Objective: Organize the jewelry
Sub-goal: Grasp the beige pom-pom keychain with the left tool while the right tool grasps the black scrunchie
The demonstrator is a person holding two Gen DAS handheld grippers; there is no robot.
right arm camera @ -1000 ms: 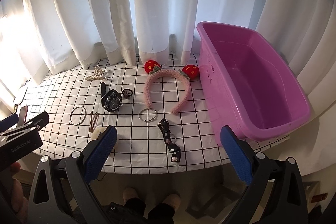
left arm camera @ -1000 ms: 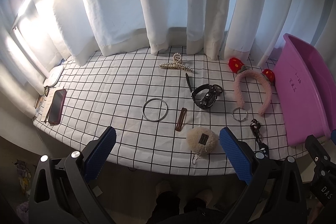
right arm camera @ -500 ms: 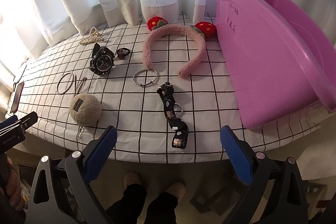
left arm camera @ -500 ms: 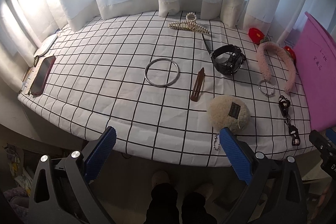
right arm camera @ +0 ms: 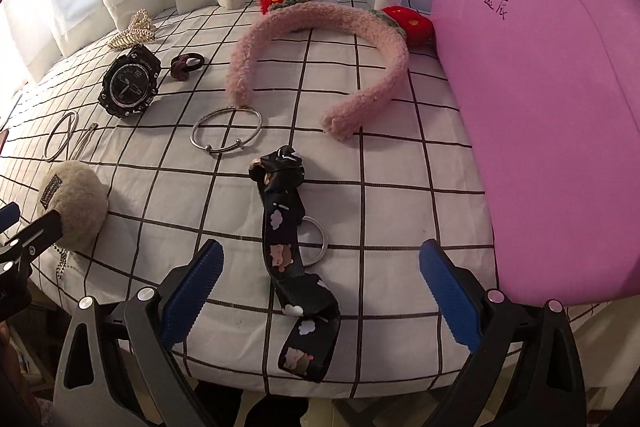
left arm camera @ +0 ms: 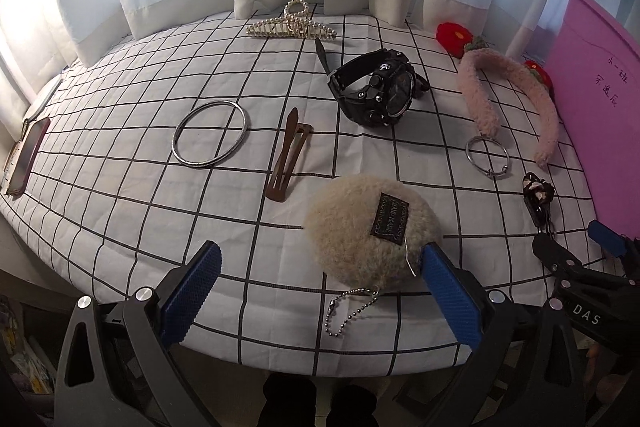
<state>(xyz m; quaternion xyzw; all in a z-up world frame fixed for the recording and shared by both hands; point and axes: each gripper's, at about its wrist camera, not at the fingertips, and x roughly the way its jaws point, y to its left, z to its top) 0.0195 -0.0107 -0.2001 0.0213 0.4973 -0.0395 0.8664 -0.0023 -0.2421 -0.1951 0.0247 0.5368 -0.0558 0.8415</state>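
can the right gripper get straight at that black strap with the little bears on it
Probably yes. The right gripper is open, and the black strap lies flat on the checked cloth between its fingers with nothing on top. A metal ring lies partly under the strap and might come along.

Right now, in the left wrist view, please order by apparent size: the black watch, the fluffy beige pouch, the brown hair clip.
1. fluffy beige pouch, largest, though it lies nearest the camera, which enlarges it.
2. black watch.
3. brown hair clip, smallest: long but very thin.
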